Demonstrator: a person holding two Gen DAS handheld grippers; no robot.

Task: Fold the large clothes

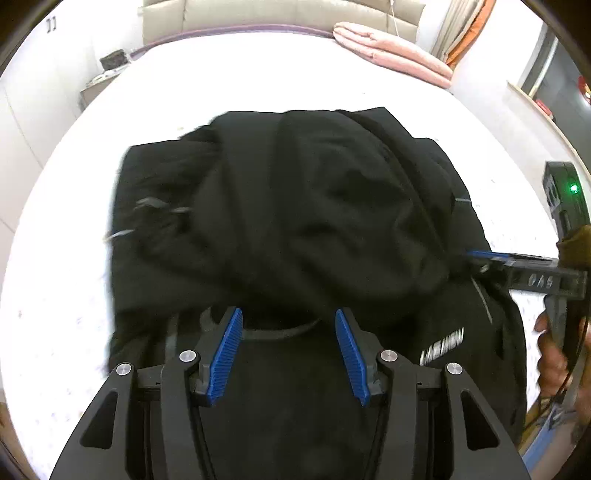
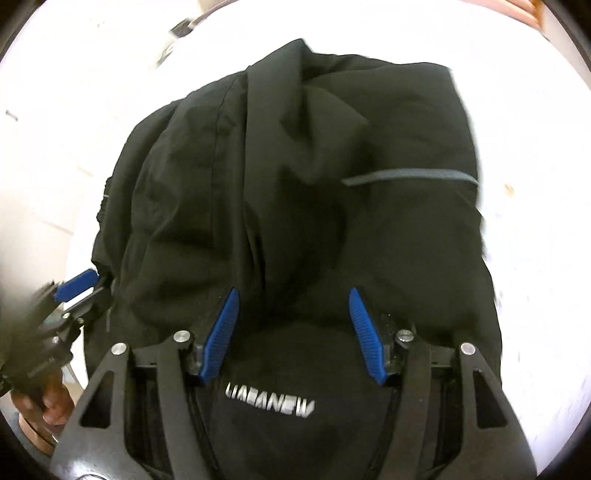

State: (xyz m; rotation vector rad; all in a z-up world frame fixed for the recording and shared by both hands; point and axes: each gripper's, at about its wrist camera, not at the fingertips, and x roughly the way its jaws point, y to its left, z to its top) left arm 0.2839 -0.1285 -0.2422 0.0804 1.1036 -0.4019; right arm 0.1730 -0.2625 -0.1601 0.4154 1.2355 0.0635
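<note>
A black jacket (image 1: 295, 206) lies bunched and partly folded on the white bed (image 1: 258, 77); silver lettering (image 2: 269, 400) shows on its near part. My left gripper (image 1: 288, 314) hovers over the jacket's near fold, jaws apart, both blue pads bare and pressing on nothing. My right gripper (image 2: 293, 291) stands likewise over the lettered part, its pads clear of the cloth and spread a little wider. In the left wrist view the right gripper (image 1: 480, 260) sits at the jacket's right edge. In the right wrist view the left gripper (image 2: 79, 286) shows at the jacket's left edge.
A folded pink blanket (image 1: 391, 51) lies at the bed's far right corner before a beige headboard (image 1: 280, 14). A bedside stand (image 1: 103, 77) is at far left. White sheet surrounds the jacket. A person's hand (image 1: 554, 354) holds the right gripper's handle.
</note>
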